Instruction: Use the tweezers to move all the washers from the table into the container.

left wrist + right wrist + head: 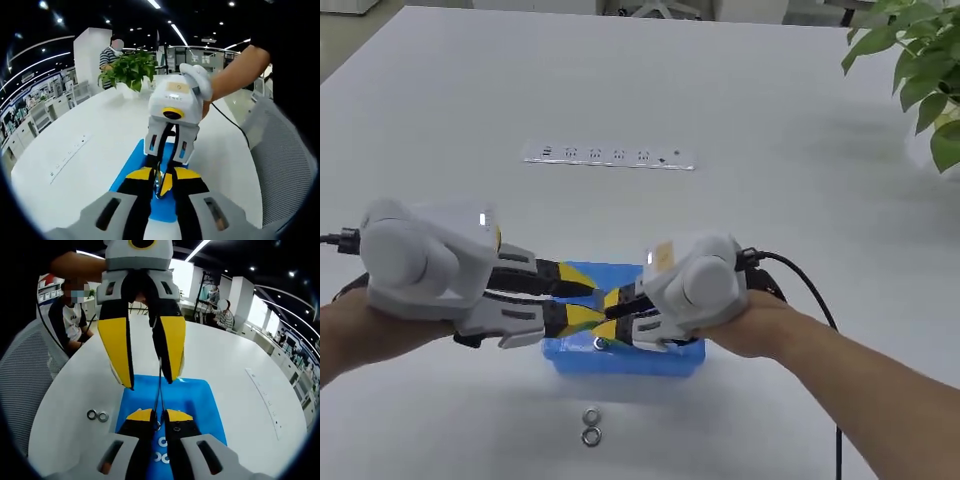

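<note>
A shallow blue container lies on the white table near the front edge. Above it my two grippers meet tip to tip. My right gripper is shut on thin metal tweezers, which reach forward to my left gripper. The left gripper's yellow jaws stand a little apart, and the tweezers run beside one of them. In the left gripper view the tweezers' end sits between the left gripper jaws. Two washers lie side by side on the table in front of the container. A few rings lie inside the container.
A white power strip lies farther back on the table. A leafy plant stands at the far right corner. A cable trails from the right gripper. A mesh chair and other people sit beyond the table.
</note>
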`<state>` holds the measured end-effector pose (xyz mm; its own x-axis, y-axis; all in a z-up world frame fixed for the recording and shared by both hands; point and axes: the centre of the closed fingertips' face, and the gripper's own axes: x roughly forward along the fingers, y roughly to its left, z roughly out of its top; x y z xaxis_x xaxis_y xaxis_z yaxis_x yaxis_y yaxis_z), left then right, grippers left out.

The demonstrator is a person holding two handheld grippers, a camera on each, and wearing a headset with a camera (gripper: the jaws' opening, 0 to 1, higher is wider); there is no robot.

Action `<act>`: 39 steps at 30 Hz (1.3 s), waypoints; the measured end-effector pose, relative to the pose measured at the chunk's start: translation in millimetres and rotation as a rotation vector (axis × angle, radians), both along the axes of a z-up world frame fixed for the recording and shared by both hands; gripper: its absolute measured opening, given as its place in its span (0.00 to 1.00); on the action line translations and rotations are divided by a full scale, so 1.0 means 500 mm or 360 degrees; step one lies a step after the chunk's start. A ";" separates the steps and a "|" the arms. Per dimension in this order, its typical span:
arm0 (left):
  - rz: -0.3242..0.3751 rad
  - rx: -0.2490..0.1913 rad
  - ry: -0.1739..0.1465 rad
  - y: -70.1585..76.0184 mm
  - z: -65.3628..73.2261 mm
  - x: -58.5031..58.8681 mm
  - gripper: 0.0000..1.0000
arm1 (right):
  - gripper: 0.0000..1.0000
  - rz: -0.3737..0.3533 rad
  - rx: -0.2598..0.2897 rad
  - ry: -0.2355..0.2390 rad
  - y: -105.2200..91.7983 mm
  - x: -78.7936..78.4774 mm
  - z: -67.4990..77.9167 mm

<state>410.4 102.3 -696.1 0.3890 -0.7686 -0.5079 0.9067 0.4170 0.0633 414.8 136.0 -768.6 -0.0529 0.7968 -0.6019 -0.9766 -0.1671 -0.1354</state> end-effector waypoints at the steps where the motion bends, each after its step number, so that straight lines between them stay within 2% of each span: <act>1: -0.0017 0.0006 -0.0015 -0.001 0.000 0.001 0.18 | 0.09 0.0002 -0.0001 -0.0003 0.000 0.000 0.000; 11: -0.0088 0.0035 -0.0021 -0.005 -0.006 0.006 0.07 | 0.10 0.0030 -0.0002 -0.0004 -0.002 -0.001 0.000; 16: -0.0109 0.0039 -0.0023 -0.006 -0.006 0.009 0.07 | 0.10 0.0028 -0.0002 -0.0005 -0.002 0.001 0.000; 22: -0.0123 0.0067 -0.0067 -0.006 -0.005 0.014 0.06 | 0.11 0.0021 -0.0007 -0.0026 0.000 0.004 0.001; 39: -0.0124 0.0068 -0.0078 -0.002 0.016 0.014 0.05 | 0.16 -0.0040 0.0021 -0.0029 -0.004 0.006 0.024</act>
<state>417.4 101.3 -688.2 0.3542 -0.7753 -0.5229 0.9316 0.3415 0.1246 417.6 133.8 -756.8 -0.0218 0.8058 -0.5918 -0.9778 -0.1405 -0.1552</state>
